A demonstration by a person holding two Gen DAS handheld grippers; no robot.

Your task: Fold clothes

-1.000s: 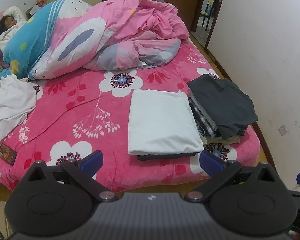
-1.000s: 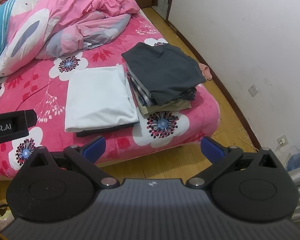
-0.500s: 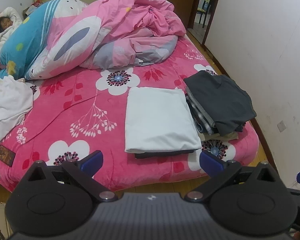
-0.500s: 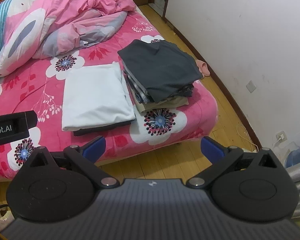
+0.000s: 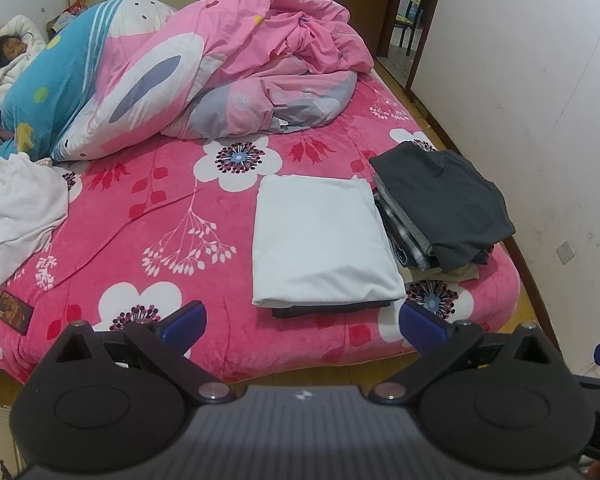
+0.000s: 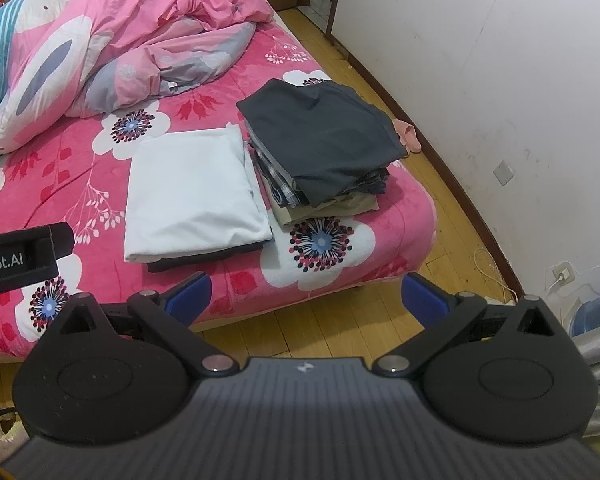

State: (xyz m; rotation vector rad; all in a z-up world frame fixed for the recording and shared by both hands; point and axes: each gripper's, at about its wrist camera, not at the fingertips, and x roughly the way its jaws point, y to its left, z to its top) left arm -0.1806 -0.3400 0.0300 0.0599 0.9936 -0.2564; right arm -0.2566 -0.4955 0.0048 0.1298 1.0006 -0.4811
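Note:
A folded white garment lies flat on a dark folded piece near the foot of the pink flowered bed. Right of it stands a stack of folded clothes topped by a dark grey garment. An unfolded white garment lies crumpled at the bed's left edge. My left gripper hovers open off the foot of the bed, holding nothing. My right gripper is open too, over the wooden floor just short of the bed.
A bunched pink and blue quilt covers the head of the bed, with a person lying at far left. A white wall runs along the right, leaving a narrow floor strip. A pink slipper lies beside the bed.
Both grippers have drawn back and slightly up from the bed, so the bed and piles look smaller and farther. Both stay open; the clothes have not moved.

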